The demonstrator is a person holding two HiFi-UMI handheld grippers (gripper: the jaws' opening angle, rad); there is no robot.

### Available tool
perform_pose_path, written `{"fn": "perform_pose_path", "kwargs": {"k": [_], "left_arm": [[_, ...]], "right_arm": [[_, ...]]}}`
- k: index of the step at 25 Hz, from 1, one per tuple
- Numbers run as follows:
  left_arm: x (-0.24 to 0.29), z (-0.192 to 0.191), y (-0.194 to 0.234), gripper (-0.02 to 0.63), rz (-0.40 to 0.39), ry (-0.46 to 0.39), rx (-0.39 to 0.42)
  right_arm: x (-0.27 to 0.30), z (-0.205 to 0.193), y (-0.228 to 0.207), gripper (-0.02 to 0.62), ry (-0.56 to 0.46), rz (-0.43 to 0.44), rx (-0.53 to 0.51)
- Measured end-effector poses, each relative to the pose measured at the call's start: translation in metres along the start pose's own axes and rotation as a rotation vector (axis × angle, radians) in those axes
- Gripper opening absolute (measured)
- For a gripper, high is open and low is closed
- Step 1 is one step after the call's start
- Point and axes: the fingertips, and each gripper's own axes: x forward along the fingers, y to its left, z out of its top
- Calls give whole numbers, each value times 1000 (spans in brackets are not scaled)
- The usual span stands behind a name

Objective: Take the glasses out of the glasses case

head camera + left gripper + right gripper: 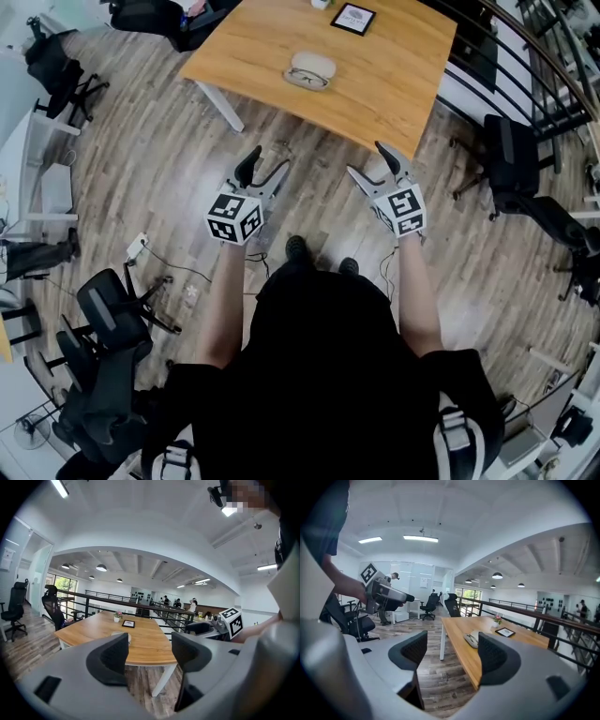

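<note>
In the head view the left gripper (267, 159) hovers over the plank floor (141, 187), short of the wooden table (394, 84). Its claw is released, jaws apart with nothing between them. The left gripper view alone shows a small flower pot (117, 616) and a black railing (108, 603) behind the table, while one jaw hides most of the case. The white, oval glasses case (313, 63) lies near the table's near edge, well apart from both grippers. Dark-framed glasses (307, 81) rest against its near side. A black picture frame (353, 18) lies farther back. The right gripper (367, 159) is likewise released and empty. Its view shows case and glasses side-on, low and flat.
</note>
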Motion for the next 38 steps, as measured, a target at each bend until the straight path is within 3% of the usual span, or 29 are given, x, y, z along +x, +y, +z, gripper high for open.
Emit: {"fn": "perform_pose_path", "kwargs": {"k": [8,15,29,38], "left_arm": [[-2,3,58,288,-54,34,12],[0,2,98,288,-44,38,-4],[67,17,120,288,-36,38,3],[116,18,130,288,-2,53,-16]], "right_arm": [[52,14,21,328,24,-21,17],[86,10,32,316,55,-9,19],[132,20,-42,299,54,-5,-12],[161,4,-90,293,84,49,10]]}}
